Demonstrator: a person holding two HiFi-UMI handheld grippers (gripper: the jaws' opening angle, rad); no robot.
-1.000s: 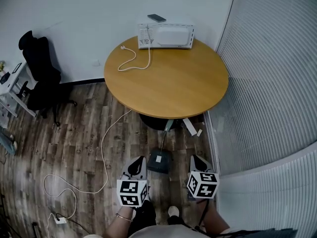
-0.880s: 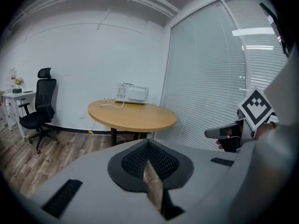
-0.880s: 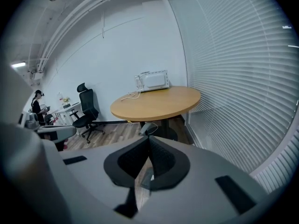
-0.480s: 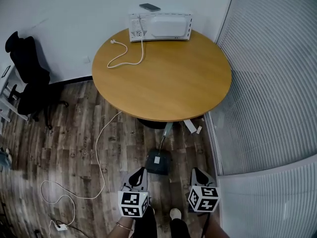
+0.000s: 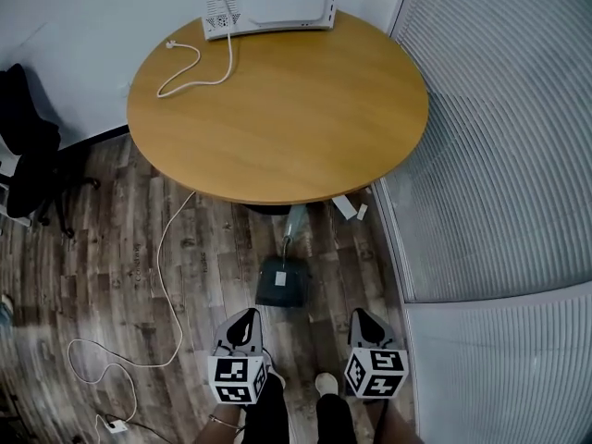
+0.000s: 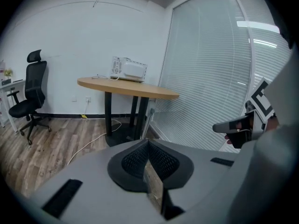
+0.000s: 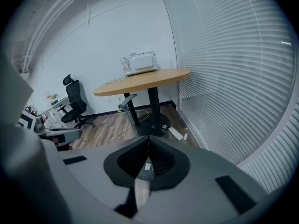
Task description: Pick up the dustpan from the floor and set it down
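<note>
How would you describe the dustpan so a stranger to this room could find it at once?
Start at the round wooden table beside the blinds. On the plank floor before its base lies a dark squarish dustpan, its grey handle slanting up towards the table edge. Unlike the thin white cable to its left, it is broad, dark and carries a small white label.

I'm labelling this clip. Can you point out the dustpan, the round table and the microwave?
dustpan [image 5: 279, 288], head view, on the dark pan part.
round table [image 5: 296, 109], head view, on the bare wooden top.
microwave [image 5: 282, 0], head view, on its white casing.
</note>
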